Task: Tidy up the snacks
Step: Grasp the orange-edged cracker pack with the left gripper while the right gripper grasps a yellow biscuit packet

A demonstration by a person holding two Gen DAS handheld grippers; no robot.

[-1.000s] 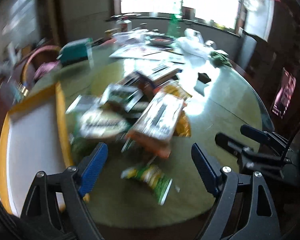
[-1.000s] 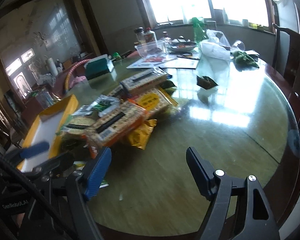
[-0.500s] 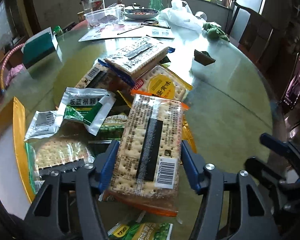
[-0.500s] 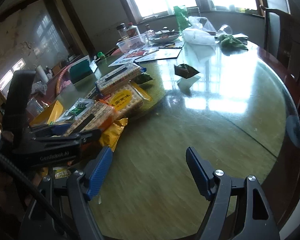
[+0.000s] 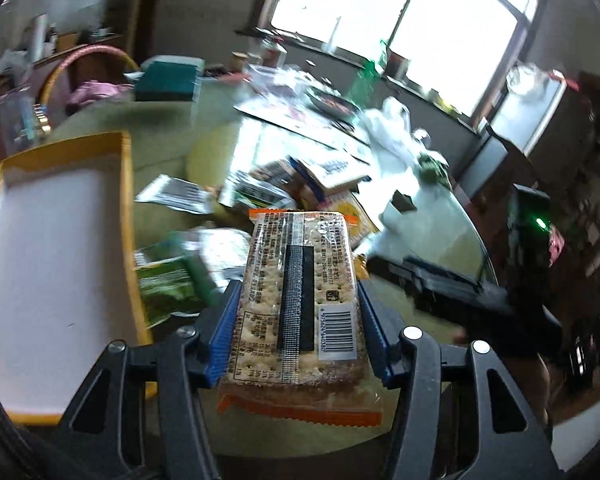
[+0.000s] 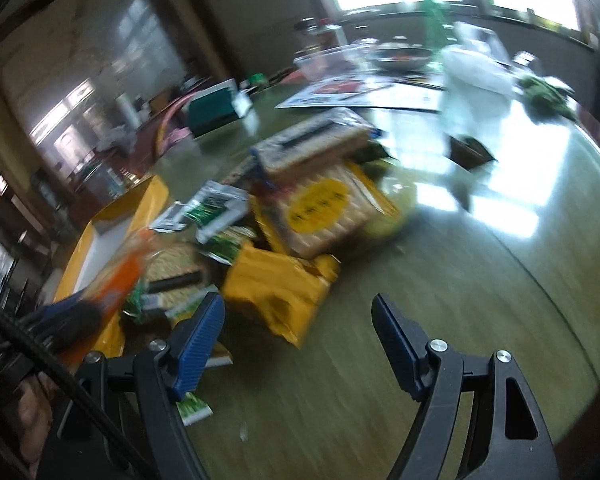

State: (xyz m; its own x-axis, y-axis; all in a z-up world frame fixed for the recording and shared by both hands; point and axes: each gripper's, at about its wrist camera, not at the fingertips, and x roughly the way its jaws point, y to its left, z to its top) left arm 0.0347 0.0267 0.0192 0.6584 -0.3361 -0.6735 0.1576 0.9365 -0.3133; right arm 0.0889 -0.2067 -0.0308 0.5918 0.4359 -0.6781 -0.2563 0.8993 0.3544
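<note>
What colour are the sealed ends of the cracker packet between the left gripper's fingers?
Orange, on the cracker packet; the left wrist view shows it best.

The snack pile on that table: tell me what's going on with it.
A person is sorting it with two handheld grippers. The left gripper is closing on a cracker pack with orange ends, lifted beside the yellow-rimmed tray. The right gripper hangs open and empty over the table, near a yellow packet.
</note>
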